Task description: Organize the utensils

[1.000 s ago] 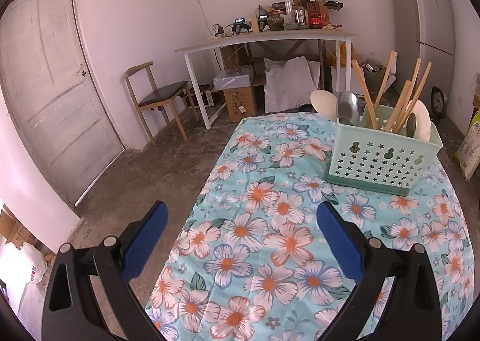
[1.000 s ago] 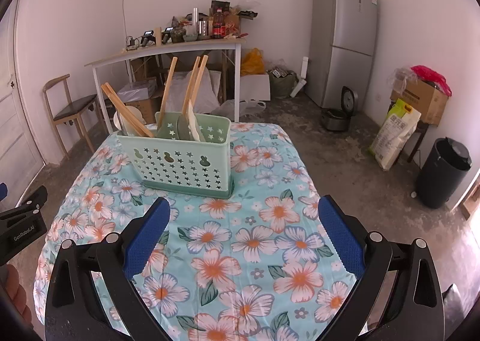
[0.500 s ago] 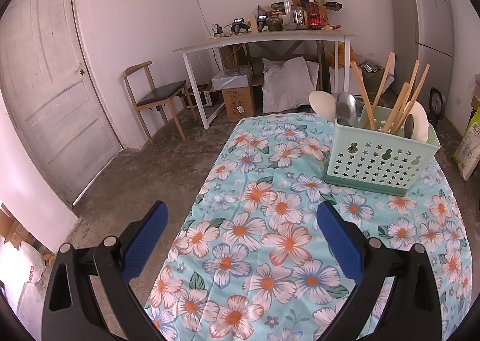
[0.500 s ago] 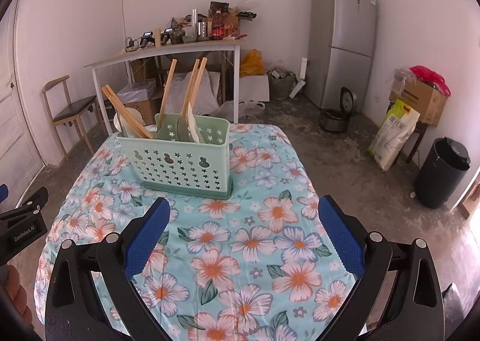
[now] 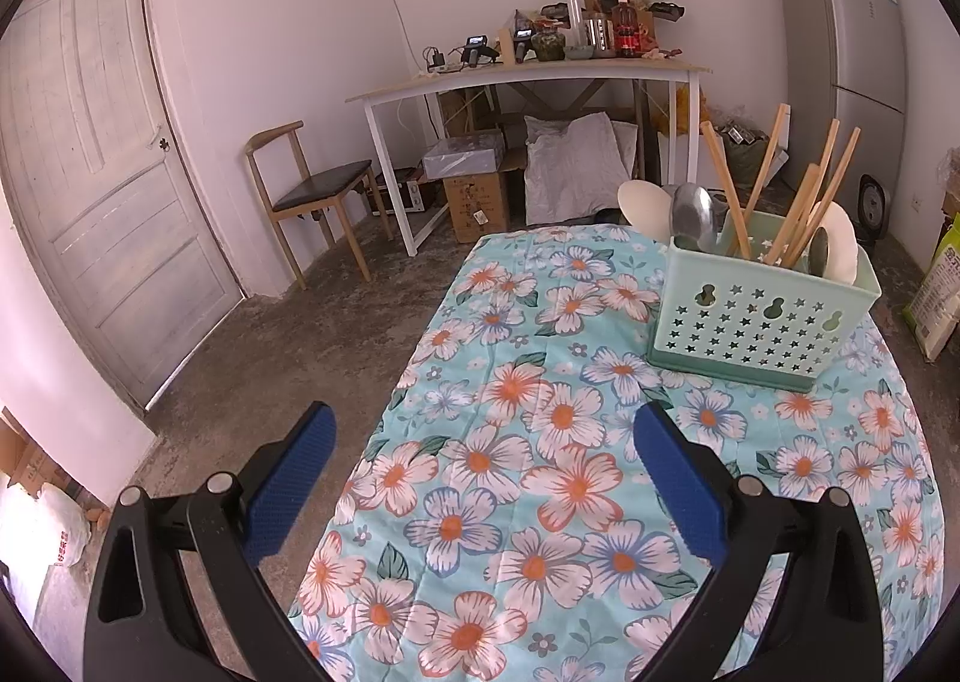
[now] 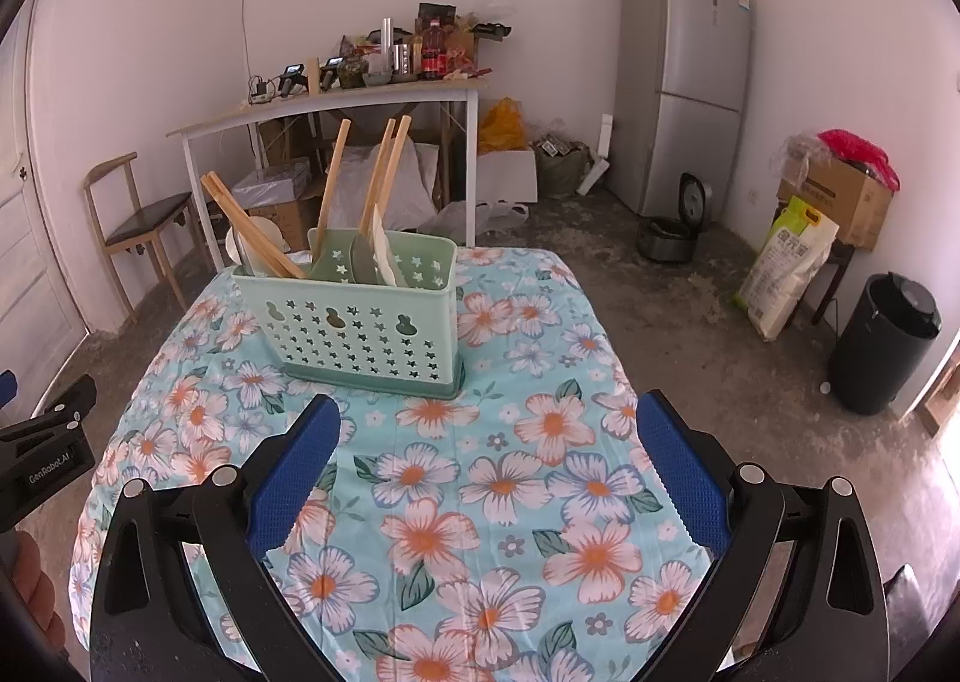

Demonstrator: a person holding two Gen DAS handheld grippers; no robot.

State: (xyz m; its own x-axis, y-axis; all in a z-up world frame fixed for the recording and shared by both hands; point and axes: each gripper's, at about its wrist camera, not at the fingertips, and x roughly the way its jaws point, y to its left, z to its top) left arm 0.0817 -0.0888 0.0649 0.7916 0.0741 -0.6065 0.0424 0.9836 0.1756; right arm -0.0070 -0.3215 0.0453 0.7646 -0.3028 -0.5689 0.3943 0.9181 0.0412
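Note:
A mint green utensil caddy (image 5: 759,316) (image 6: 360,325) with star cut-outs stands on the floral tablecloth (image 5: 540,472) (image 6: 480,472). Wooden chopsticks (image 5: 726,190) (image 6: 333,178), metal spoons (image 5: 690,217) and white spoons (image 5: 645,208) stick out of it. My left gripper (image 5: 483,442) is open above the table's near left part, well short of the caddy, with nothing between its fingers. My right gripper (image 6: 486,436) is also open and empty, a little in front of the caddy. In the right wrist view the left gripper's black body (image 6: 45,442) shows at the left edge.
Beyond the table stand a white desk (image 5: 528,76) piled with clutter, a wooden chair (image 5: 312,196), boxes and a white door (image 5: 90,172). A grey fridge (image 6: 684,76), a black bin (image 6: 885,343), a sack (image 6: 786,268) and a rice cooker (image 6: 672,232) are on the right.
Both grippers have drawn back slightly from the caddy, which now looks a little farther off. Both stay open and empty.

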